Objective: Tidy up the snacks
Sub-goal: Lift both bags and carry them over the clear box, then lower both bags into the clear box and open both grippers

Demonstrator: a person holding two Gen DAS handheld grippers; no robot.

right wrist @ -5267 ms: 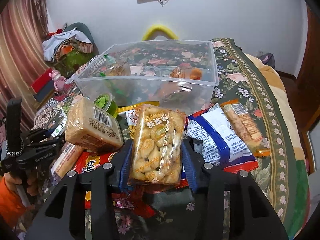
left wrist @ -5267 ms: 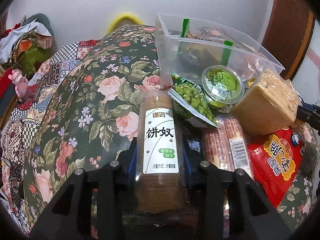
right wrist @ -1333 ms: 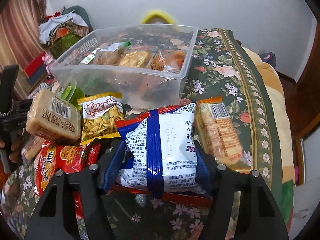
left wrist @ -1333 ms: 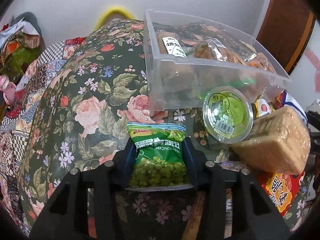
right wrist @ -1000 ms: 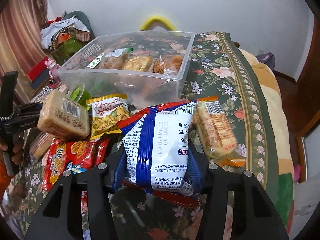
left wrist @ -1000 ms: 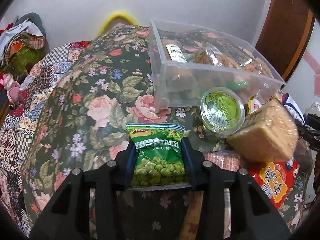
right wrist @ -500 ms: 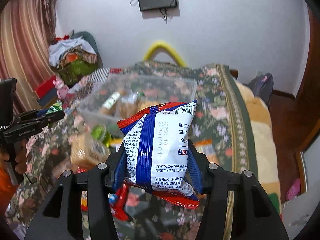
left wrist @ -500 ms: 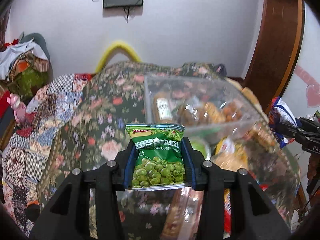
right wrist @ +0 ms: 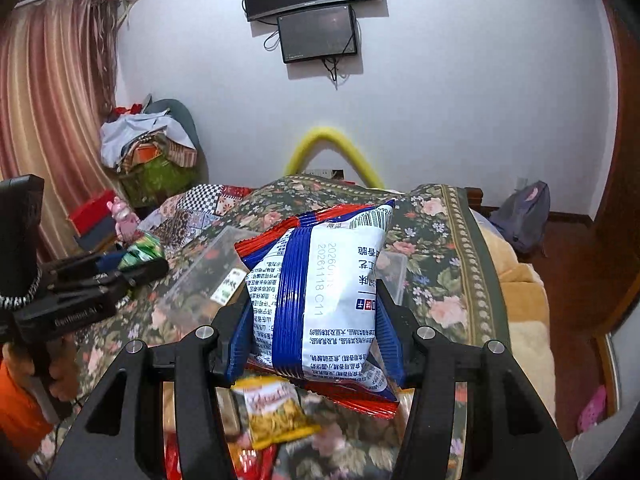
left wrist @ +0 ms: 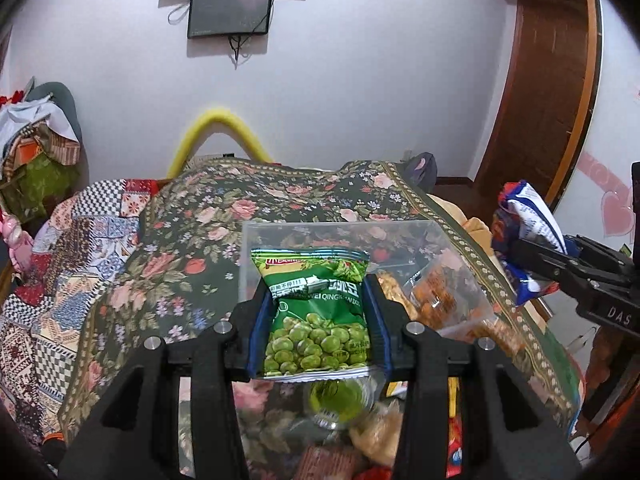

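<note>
The left gripper (left wrist: 316, 320) squeezes a green bag of peas (left wrist: 316, 312) between its two blue pads, one pad on each side of the bag. The bag stands up straight in the grip and is in the air, above the clear plastic box (left wrist: 460, 264) that sits on the flowery bed cover (left wrist: 192, 240). In the box there are some orange and brown snacks, and one bag with orange bits (left wrist: 436, 300) shows through the clear wall. Just under the pea bag, down on the cover, lies a round cup with a green lid (left wrist: 340, 398), and it looks blurry. The right gripper (right wrist: 316, 320) squeezes a puffy white and blue bag (right wrist: 320, 300) with red edges, one pad pressed on each side. This bag is up in the air too, in front of the clear box. Under it, on the cover, lies a yellow snack bag (right wrist: 276, 412), and it is blurry as well. In the right camera's view, the left gripper shows at the left edge with the green bag at its tip, and a hand (right wrist: 60, 364) holds its handle. In the left camera's view, the white and blue bag shows at the right edge, held between black fingers. On the white wall at the back hangs a dark screen (right wrist: 316, 36). A yellow hoop (left wrist: 220, 140) sticks up behind the bed.
</note>
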